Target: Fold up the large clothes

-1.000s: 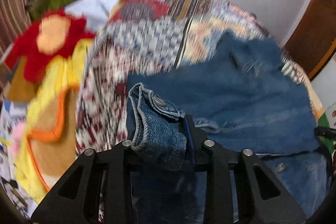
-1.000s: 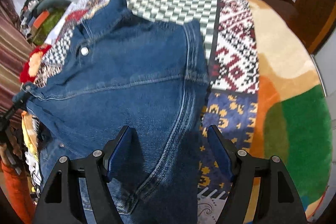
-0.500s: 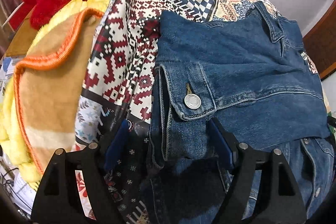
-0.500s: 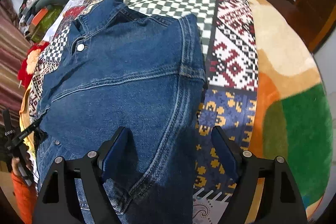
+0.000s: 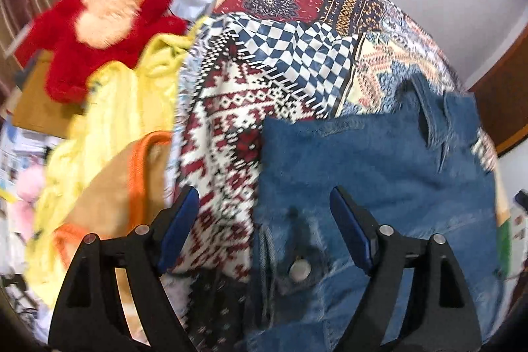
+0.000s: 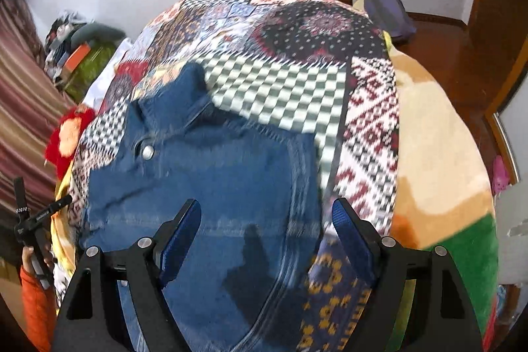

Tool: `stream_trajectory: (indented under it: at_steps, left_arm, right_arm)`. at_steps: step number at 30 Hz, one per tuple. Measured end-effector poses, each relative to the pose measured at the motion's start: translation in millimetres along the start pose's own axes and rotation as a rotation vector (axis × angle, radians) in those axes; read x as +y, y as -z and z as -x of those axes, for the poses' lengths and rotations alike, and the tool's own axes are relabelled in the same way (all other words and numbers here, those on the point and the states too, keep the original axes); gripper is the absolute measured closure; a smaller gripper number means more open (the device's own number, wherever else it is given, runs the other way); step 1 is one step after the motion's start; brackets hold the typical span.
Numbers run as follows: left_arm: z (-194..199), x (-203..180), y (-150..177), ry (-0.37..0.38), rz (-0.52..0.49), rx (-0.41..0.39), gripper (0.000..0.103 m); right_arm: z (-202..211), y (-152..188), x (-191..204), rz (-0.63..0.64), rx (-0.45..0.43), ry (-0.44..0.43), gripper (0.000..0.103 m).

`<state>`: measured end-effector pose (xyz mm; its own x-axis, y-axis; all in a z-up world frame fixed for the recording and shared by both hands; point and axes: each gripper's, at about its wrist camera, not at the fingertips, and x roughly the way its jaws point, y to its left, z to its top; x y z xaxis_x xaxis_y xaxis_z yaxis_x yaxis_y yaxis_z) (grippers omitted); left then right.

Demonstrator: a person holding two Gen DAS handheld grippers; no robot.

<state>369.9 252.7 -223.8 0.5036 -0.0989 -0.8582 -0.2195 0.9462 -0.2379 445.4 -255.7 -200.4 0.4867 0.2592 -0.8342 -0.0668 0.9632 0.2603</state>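
A blue denim jacket (image 5: 373,174) lies folded on the patchwork bedspread (image 5: 264,81), its collar at the far end and a metal button (image 5: 299,270) near me. My left gripper (image 5: 264,220) is open and empty above the jacket's left edge. In the right wrist view the same jacket (image 6: 211,187) lies flat on the bedspread (image 6: 297,38). My right gripper (image 6: 265,228) is open and empty above the jacket's near right part.
A red plush toy (image 5: 99,25) and a yellow and tan blanket (image 5: 109,154) lie left of the bedspread. A green and tan blanket (image 6: 445,187) lies to the right. A dark bag (image 6: 386,5) sits at the far right. A white wall stands behind.
My left gripper held jacket cloth a second ago, then opened and let it go. Both grippers have since pulled back and up from the jacket.
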Motion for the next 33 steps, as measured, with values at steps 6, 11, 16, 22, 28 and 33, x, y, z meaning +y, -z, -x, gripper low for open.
stream_trajectory:
  at_steps: [6, 11, 16, 22, 28, 33]
  left_arm:
    - [-39.6, 7.2, -14.5, 0.086, 0.065, 0.073, 0.022]
    - [-56.0, -1.0, -21.1, 0.052, 0.034, 0.059, 0.022]
    - [-74.2, -14.1, -25.6, 0.099, -0.003, 0.081, 0.053]
    - [-89.5, -14.7, -29.0, 0.105, 0.036, 0.091, 0.079]
    - [-61.2, -30.8, -36.5, 0.019, -0.037, 0.015, 0.084]
    - [-24.6, -50.2, -55.7, -0.042, -0.101, -0.108, 0.085]
  right_arm:
    - [-37.5, -15.5, -21.5, -0.047, 0.034, -0.001, 0.023]
    - [-74.2, -17.9, -30.3, -0.059, 0.085, -0.023, 0.023]
    - [-99.9, -21.5, -32.6, -0.082, 0.117, -0.077, 0.035]
    - [-108.8, -28.3, -25.4, -0.051, 0.090, -0.070, 0.081]
    - [-96.9, -54.1, 2.4, 0.080, 0.024, -0.022, 0.087]
    - [-80.8, -92.2, 35.0, 0.181, -0.063, 0.023, 0.088]
